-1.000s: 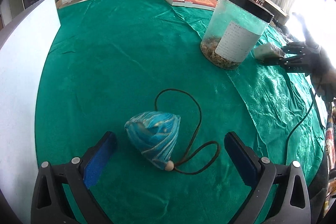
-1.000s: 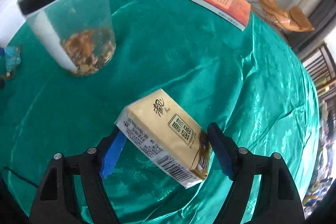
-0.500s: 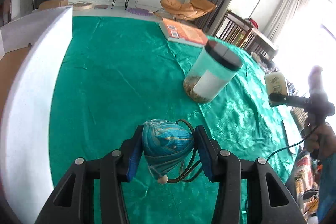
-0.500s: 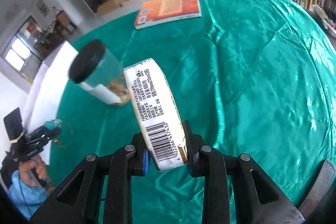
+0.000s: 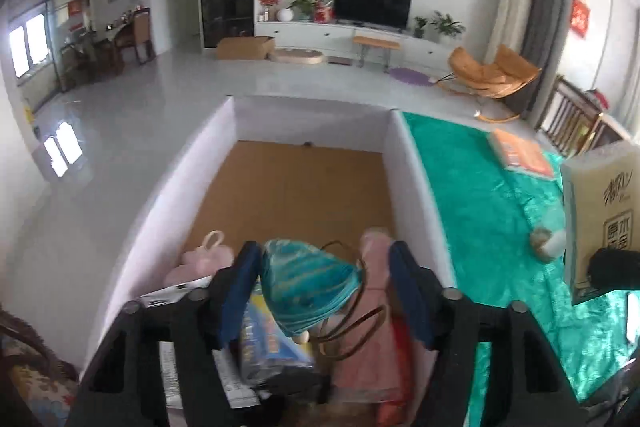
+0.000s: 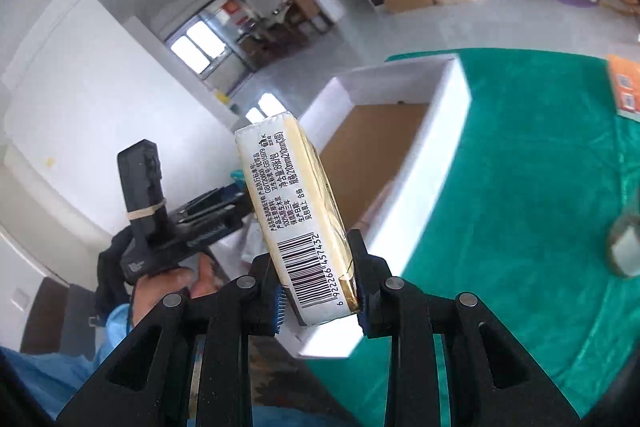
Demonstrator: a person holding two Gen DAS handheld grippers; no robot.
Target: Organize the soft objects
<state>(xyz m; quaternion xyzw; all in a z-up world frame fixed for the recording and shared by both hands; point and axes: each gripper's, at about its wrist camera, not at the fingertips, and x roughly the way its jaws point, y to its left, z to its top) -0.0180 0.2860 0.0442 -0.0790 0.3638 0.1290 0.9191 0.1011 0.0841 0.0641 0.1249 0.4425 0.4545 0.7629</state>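
My left gripper [image 5: 320, 291] hangs over the near end of a white box [image 5: 412, 187] with a brown floor. A blue-green drawstring pouch [image 5: 304, 287] sits between its jaws, which are opening. The pouch lies against the left pad, and a gap shows at the right pad. My right gripper [image 6: 318, 287] holds a cream tissue pack [image 6: 288, 195] upright by its lower end, above the box's near corner [image 6: 436, 155]. Its jaws are opening slightly, but both pads still touch the pack. In the left wrist view the tissue pack [image 5: 600, 211] is at the far right.
Pink soft toys [image 5: 208, 259] [image 5: 376, 307], a blue packet [image 5: 264, 339] and papers lie in the box's near end. The far part of its floor is bare. On the green tablecloth [image 5: 480, 207] stand a jar [image 5: 548, 243] and an orange book [image 5: 520, 155]. A hand [image 6: 192, 275] holds the left gripper.
Both grippers rose and swung left from the table to the white box, carrying the pouch and the tissue pack. The left jaws, shut on the pouch half a second ago, have spread.
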